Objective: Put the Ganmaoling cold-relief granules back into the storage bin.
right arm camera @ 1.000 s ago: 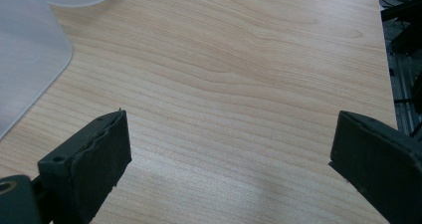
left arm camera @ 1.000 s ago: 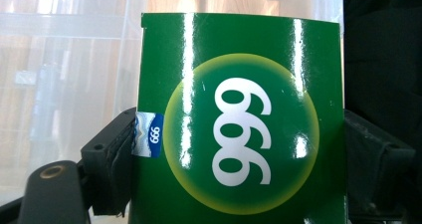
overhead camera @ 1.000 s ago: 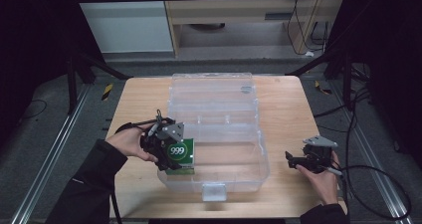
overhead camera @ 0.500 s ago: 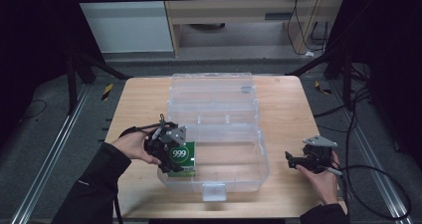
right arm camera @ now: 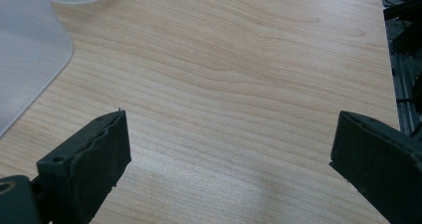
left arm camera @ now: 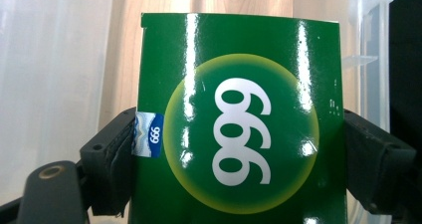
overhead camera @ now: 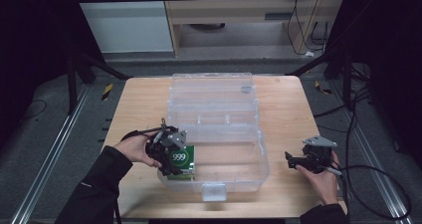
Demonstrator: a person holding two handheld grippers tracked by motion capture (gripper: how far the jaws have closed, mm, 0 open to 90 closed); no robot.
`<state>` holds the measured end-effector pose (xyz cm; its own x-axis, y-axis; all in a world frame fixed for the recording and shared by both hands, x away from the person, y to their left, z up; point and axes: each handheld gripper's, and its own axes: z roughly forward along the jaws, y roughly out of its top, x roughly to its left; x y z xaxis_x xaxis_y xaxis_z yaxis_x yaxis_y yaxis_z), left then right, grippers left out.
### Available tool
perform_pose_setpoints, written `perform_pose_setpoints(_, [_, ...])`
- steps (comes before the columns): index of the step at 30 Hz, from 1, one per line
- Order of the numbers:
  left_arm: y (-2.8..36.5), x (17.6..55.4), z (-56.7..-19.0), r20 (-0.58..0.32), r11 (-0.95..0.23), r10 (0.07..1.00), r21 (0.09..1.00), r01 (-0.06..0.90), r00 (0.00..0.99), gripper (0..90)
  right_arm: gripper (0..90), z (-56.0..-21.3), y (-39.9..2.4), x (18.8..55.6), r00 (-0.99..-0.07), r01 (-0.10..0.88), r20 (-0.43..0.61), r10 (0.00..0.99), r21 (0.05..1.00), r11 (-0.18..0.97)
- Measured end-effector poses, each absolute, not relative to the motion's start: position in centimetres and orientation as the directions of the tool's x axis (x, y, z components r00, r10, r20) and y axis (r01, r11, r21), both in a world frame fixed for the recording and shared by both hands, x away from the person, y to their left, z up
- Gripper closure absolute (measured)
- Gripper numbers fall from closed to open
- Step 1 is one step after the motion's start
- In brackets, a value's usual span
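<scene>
A glossy green box printed with "999" in a yellow circle is clamped between my left gripper's black jaws. In the high view my left gripper holds this green box low inside the left end of the clear plastic storage box, whose lid lies open behind it. My right gripper rests on the wooden table to the right of the storage box, jaws spread wide. In the right gripper view the right gripper has only bare wood between its pads.
The open lid of the storage box covers the table's middle and back. Bare wooden tabletop lies to the right and left of it. A cable trails off the right edge. Dark frame legs and floor surround the table.
My left gripper has carried the green box slightly rightward and down, deeper into the storage box's left end. The right gripper has stayed still.
</scene>
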<state>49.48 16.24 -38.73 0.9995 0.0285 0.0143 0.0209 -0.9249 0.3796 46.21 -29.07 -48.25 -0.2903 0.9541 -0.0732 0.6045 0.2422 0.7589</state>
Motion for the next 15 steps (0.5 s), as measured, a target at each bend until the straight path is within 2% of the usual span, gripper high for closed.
perform_pose_setpoints(9, [16.3, 49.3, -38.9, 0.035, -0.927, 0.011, 0.376, -0.003, 0.999, 13.0, 2.5, -48.2, -29.1, 46.2, -0.291, 0.601, -0.073, 0.954, 0.762, 0.242])
perform_pose_setpoints(11, [16.4, 49.3, -38.6, 0.023, -0.91, 0.03, 0.414, 0.018, 0.999, 10.8, 2.4, -48.2, -29.1, 46.2, -0.291, 0.603, -0.073, 0.954, 0.76, 0.242])
perform_pose_setpoints(15, [16.8, 49.2, -37.4, 0.041, -0.889, 0.032, 0.458, 0.009, 0.999, 12.4, 2.3, -48.2, -29.1, 46.2, -0.291, 0.603, -0.073, 0.954, 0.76, 0.242])
